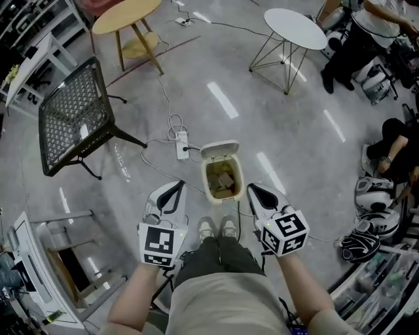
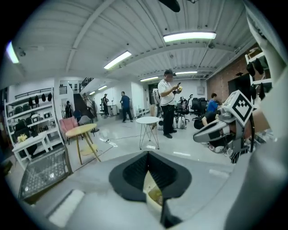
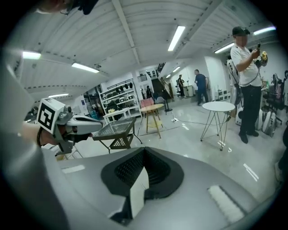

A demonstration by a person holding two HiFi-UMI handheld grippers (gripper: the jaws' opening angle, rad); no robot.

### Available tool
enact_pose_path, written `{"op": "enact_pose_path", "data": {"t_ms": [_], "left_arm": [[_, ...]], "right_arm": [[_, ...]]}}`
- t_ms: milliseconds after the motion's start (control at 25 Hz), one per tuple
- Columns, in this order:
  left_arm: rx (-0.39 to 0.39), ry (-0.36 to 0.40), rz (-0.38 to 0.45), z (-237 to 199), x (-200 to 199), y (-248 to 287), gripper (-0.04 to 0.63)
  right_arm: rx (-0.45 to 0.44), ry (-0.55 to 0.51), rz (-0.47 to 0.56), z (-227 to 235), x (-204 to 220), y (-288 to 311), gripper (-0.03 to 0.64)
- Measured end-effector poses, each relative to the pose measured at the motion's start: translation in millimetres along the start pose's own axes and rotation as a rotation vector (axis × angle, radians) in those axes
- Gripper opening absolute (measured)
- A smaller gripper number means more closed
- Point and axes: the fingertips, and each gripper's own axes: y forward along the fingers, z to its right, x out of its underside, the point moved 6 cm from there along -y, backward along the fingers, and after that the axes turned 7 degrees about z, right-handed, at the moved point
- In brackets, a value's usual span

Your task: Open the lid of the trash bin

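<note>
The small cream trash bin point(image 1: 223, 178) stands on the floor just ahead of the person's shoes. Its lid point(image 1: 219, 150) is tipped up at the far side, and scraps show inside. My left gripper point(image 1: 173, 194) hangs to the bin's left and my right gripper point(image 1: 260, 194) to its right, both near its rim and holding nothing. Each gripper's jaws meet at the tips. In the left gripper view, a sliver of the bin point(image 2: 151, 191) shows below the shut left gripper point(image 2: 148, 155). In the right gripper view, a pale strip shows below the right gripper point(image 3: 144, 150).
A power strip point(image 1: 182, 144) with cables lies left of the bin. A black mesh table point(image 1: 73, 118) stands at far left, a wooden table point(image 1: 126, 16) and a white round table point(image 1: 295, 27) farther off. People sit and stand at right; helmets point(image 1: 374, 194) lie there.
</note>
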Motion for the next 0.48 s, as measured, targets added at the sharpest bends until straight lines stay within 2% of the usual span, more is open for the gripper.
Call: {"op": "enact_pose_path", "data": {"t_ms": [200, 360, 480], "left_arm": [[-0.011, 0.118, 0.073, 5, -53, -27, 0.002], [-0.012, 0.135, 0.123, 14, -78, -45, 0.002], [-0.023, 0.119, 0.184, 19, -99, -62, 0.002]], "right_arm": [[-0.001, -0.056, 0.112, -25, -57, -35, 0.003], [-0.014, -0.094, 0.191, -42, -95, -63, 0.003], [-0.028, -0.126, 0.242, -53, -120, -83, 0.003]]}}
